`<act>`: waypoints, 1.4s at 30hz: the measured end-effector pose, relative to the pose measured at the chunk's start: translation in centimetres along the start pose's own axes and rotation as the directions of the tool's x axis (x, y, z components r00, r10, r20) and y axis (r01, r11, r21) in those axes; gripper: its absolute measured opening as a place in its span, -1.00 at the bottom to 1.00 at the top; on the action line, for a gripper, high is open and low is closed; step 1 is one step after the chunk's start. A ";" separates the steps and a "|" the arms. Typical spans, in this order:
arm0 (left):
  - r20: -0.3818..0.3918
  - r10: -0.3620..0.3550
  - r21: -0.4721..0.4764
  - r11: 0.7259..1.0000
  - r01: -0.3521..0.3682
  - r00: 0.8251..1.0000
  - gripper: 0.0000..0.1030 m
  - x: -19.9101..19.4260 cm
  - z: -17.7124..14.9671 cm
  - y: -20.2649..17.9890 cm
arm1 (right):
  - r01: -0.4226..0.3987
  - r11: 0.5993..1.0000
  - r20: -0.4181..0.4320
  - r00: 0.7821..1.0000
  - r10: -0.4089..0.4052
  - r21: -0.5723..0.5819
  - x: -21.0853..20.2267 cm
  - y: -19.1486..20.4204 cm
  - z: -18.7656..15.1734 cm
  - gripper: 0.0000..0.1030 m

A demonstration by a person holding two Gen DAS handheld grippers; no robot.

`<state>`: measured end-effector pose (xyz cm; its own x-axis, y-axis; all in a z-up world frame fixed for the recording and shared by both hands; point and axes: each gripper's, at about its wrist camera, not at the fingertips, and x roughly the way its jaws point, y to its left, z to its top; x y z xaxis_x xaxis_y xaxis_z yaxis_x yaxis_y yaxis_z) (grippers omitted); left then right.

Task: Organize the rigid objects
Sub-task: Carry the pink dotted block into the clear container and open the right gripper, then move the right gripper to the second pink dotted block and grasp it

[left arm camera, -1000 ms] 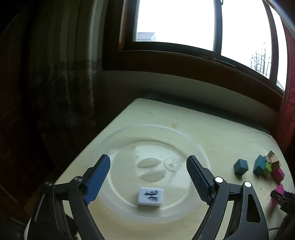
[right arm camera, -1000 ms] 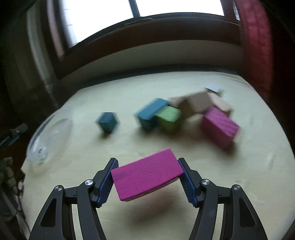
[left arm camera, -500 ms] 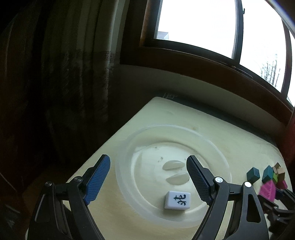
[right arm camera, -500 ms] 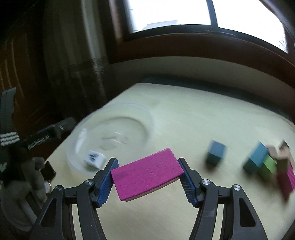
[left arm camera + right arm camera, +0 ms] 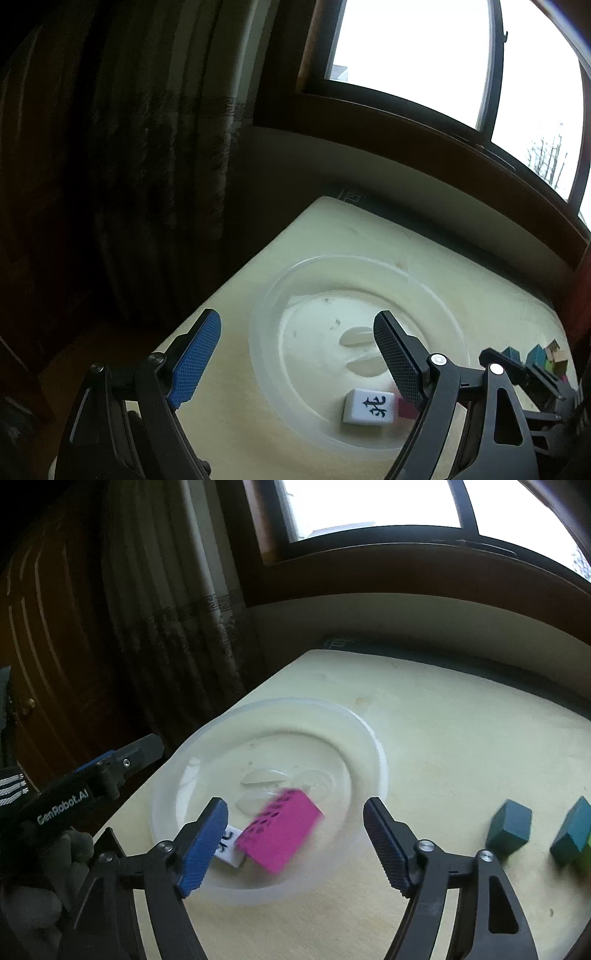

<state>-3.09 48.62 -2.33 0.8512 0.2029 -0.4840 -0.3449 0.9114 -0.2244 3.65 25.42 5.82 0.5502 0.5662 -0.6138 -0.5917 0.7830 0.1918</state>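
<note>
A clear plastic bowl (image 5: 373, 738) (image 5: 266, 314) sits near the table's left corner. Inside it a magenta block (image 5: 280, 834), blurred, lies tilted against a white mahjong tile (image 5: 229, 849) (image 5: 369, 406). My right gripper (image 5: 295, 834) hangs open just above the bowl, its fingers either side of the block without touching it. My left gripper (image 5: 297, 354) is open over the bowl's left rim with nothing between its fingers. In the left wrist view only a sliver of the magenta block (image 5: 404, 408) shows beside the tile, behind the right finger.
Teal blocks (image 5: 511, 827) (image 5: 572, 834) and a green one lie on the cream table (image 5: 461, 746) at the right. The table's left edge drops off beside a dark curtain (image 5: 166, 627). A gloved hand (image 5: 55, 864) holds the left gripper at the left.
The right gripper carried the magenta block leftward over the bowl, then opened and let it go into the bowl by the tile. The left gripper drifted left, staying open.
</note>
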 end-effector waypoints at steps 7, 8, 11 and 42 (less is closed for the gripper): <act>-0.029 -0.007 0.020 1.000 0.008 1.000 0.66 1.0 -0.6 -0.6 | 0.040 0.996 -0.002 0.999 -0.040 0.081 -1.0 -2.2 -1.4 0.54; -0.030 -0.010 0.029 1.000 0.011 1.000 0.66 1.0 -0.7 -0.9 | 0.047 0.995 -0.004 0.999 -0.047 0.090 -1.1 -2.5 -1.6 0.54; -0.029 -0.014 0.042 0.999 0.016 0.999 0.66 0.8 -1.0 -1.4 | 0.069 0.990 -0.011 0.998 -0.068 0.120 -1.8 -3.5 -2.3 0.53; -0.098 -0.119 0.182 0.974 0.136 0.988 0.66 0.8 -3.8 -9.7 | 0.420 0.804 -0.016 0.890 -0.456 0.421 -11.6 -18.1 -8.8 0.54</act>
<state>-0.53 38.55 -3.72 0.8434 0.0567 -0.5343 -0.1485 0.9803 -0.1305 2.81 2.49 2.74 0.7500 0.1422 -0.6460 0.0036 0.9757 0.2190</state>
